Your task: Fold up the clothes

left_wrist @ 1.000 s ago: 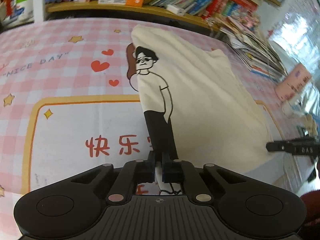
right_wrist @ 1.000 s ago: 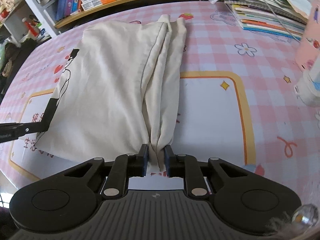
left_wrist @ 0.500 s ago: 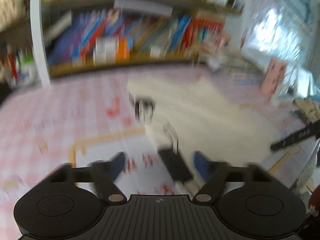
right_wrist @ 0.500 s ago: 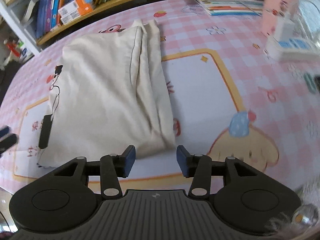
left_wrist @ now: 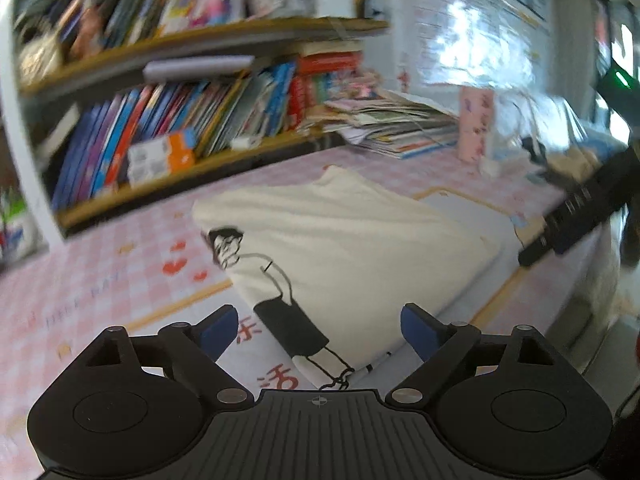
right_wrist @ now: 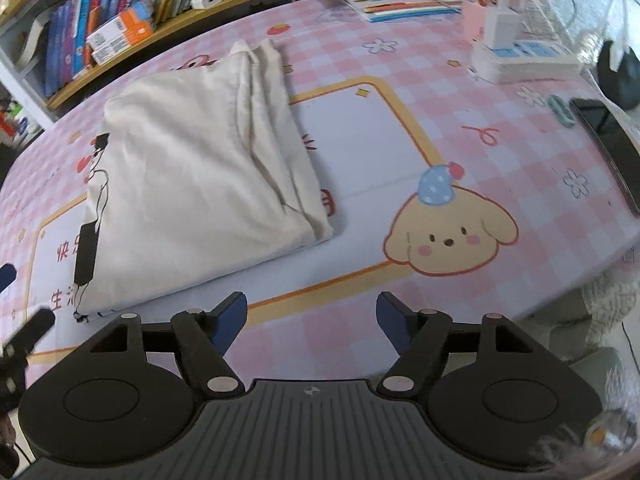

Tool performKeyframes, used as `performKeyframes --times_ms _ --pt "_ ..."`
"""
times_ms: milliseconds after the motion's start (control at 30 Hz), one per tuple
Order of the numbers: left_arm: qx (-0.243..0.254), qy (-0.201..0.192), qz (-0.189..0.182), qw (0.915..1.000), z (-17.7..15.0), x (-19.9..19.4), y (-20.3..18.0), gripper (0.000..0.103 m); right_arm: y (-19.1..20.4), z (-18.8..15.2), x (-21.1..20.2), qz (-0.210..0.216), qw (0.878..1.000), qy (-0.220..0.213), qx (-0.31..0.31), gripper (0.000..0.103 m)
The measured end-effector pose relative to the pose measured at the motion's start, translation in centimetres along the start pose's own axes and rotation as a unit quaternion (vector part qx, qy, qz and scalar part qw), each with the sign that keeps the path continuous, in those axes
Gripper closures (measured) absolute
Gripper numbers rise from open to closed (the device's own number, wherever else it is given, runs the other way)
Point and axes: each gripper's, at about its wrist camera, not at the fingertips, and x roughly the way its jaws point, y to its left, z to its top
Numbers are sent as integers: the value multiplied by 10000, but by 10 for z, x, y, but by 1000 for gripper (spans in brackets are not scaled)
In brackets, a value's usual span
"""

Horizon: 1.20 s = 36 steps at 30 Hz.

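The cream shirt (right_wrist: 200, 168) lies on the pink checked tabletop (right_wrist: 400, 80). It is folded into a flat pack, with a cartoon figure drawn along its left edge. The layers bunch up a bit along the right edge, where the folds stack on each other.

The left tool (left_wrist: 318, 330) is spread wide and holds nothing. It hangs just above the near corner of the shirt. The right tool (right_wrist: 312, 320) is spread wide too, and it holds nothing. It sits near the front edge of the tabletop, apart from the shirt. The left view is blurry, so small things there are hard to see.

The shirt looks folded now. It could be done, or it could still need one more fold to make it smaller. The pictures do not tell which.

What could go wrong? The top layers are loose. If a tool bumps the near corner, the fold could slide open. If a tool pinches only the top layer, that layer would lift by itself and the pack would come apart. The thick right edge could flop over if it gets dragged. The tabletop cover looks smooth, so the whole shirt might slip when it is pushed.

A white power strip (right_wrist: 520, 60) and a dark phone (right_wrist: 608, 144) sit well apart on the right side. A wide swing of the right tool could knock them.
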Motion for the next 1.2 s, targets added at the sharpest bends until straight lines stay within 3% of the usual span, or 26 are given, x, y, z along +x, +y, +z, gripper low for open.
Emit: performKeyframes --times_ms 167,367,600,833,900,967,1100,1200 --pt "147 -81 -190 9997 4 2 -13 6 -9 10 6 133 9999 47 96 34" --pt "283 145 -510 9982 14 13 -31 4 -19 21 13 293 9993 104 212 36" --pt "712 552 -234 9957 24 25 -64 3 -21 38 25 731 9968 319 46 38" --pt "1438 948 -45 9850 28 43 -99 0 -22 46 40 1173 9915 501 -248 55" --pt "1552 957 104 9832 29 47 -105 0 -23 47 42 1295 9897 507 -330 77" --pt "1573 1058 222 9816 31 54 -106 0 -28 48 44 1461 9875 531 -269 85" --pt "1615 1270 403 9778 36 69 -108 0 -42 57 29 2145 9753 462 258 89" --pt "1716 1361 433 9748 37 81 -109 0 -38 70 10 2606 9646 271 290 91"
